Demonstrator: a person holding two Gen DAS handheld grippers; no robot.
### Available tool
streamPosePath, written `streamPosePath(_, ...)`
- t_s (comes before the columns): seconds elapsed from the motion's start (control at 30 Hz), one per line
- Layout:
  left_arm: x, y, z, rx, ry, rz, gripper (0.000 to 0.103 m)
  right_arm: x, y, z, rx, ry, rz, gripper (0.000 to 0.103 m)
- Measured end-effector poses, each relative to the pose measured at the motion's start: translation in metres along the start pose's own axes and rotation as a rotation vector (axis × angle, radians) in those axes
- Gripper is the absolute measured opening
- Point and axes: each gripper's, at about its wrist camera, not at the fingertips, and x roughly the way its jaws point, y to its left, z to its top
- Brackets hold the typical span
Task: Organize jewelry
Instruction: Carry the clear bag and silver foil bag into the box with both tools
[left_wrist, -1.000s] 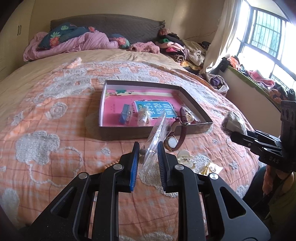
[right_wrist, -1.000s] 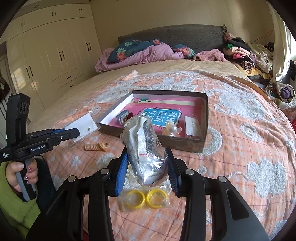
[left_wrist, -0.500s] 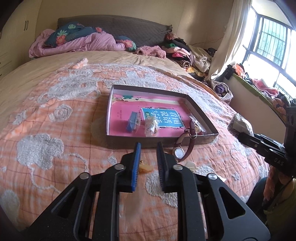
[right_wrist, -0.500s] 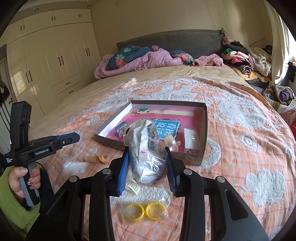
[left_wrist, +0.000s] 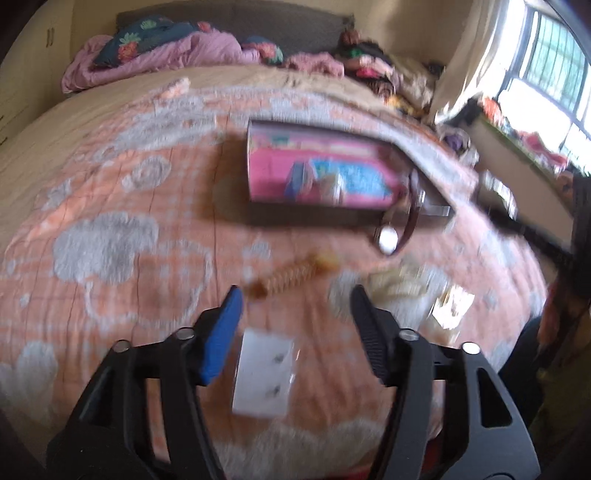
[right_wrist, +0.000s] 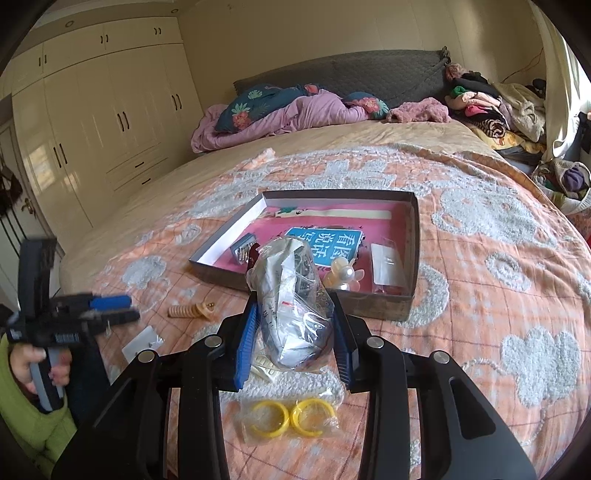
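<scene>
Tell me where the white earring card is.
Left wrist view: the white earring card lies on the bedspread, below the open left claw, near the coiled hair tie.

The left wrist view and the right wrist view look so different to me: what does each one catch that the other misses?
Only the left wrist view shows the wristwatch hanging over the box's near wall, and the window.

Only the right wrist view shows the wardrobe, the bagged yellow rings, and the right gripper shut on a crinkled clear bag.

Both show the pink-lined box, the coiled beige piece, the white earring card lying on the bedspread, and the left gripper, whose jaws have just been opening with nothing between them.
</scene>
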Motion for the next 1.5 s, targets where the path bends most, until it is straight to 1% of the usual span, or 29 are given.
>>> streamPosePath(0.1,0.014,-0.001,-0.01,0.011,0.068,0.033,0.065,-0.001,0.0,0.0,0.001,-0.006,0.0,0.035)
streamPosePath(0.17,0.023,-0.003,-0.015,0.03,0.113,0.075,0.068,-0.004,-0.001,0.001,0.002,-0.015,0.0,0.035)
streamPosePath(0.27,0.035,-0.005,-0.02,0.054,0.168,0.096,0.068,-0.006,-0.002,0.002,0.008,-0.023,-0.001,0.035)
streamPosePath(0.3,0.038,-0.005,-0.022,0.058,0.182,0.095,0.065,-0.006,-0.003,0.002,0.009,-0.024,-0.001,0.035)
streamPosePath(0.33,0.04,-0.006,-0.024,0.063,0.185,0.089,0.058,-0.007,-0.003,0.003,0.01,-0.025,-0.001,0.035)
streamPosePath(0.37,0.039,-0.007,-0.024,0.068,0.184,0.089,0.031,-0.007,-0.003,0.003,0.01,-0.026,-0.001,0.035)
streamPosePath(0.4,0.039,-0.007,-0.025,0.072,0.183,0.088,0.032,-0.007,-0.003,0.003,0.011,-0.027,-0.001,0.035)
streamPosePath(0.5,0.036,-0.01,-0.024,0.084,0.159,0.073,0.031,-0.008,-0.004,0.004,0.015,-0.029,-0.001,0.035)
streamPosePath(0.6,0.028,-0.012,-0.018,0.079,0.112,0.055,0.031,-0.009,-0.005,0.007,0.014,-0.033,-0.006,0.035)
streamPosePath(0.67,0.023,-0.009,-0.006,0.056,0.072,0.037,0.031,-0.01,-0.007,0.011,0.013,-0.04,-0.011,0.035)
streamPosePath(0.8,0.017,-0.007,0.019,0.044,0.009,0.036,0.031,-0.011,-0.008,0.019,0.01,-0.051,-0.023,0.035)
streamPosePath(0.93,0.015,-0.012,0.043,0.047,-0.049,0.028,0.031,-0.01,-0.009,0.027,0.002,-0.061,-0.034,0.035)
streamPosePath(1.1,0.019,-0.019,0.074,0.042,-0.104,0.015,0.031,-0.007,-0.009,0.038,-0.01,-0.075,-0.044,0.035)
streamPosePath(1.33,0.03,-0.03,0.107,0.041,-0.147,-0.009,0.031,0.003,-0.012,0.056,-0.021,-0.089,-0.057,0.035)
streamPosePath(1.5,0.044,-0.038,0.127,0.047,-0.154,-0.028,0.031,0.014,-0.02,0.065,-0.016,-0.088,-0.07,0.035)
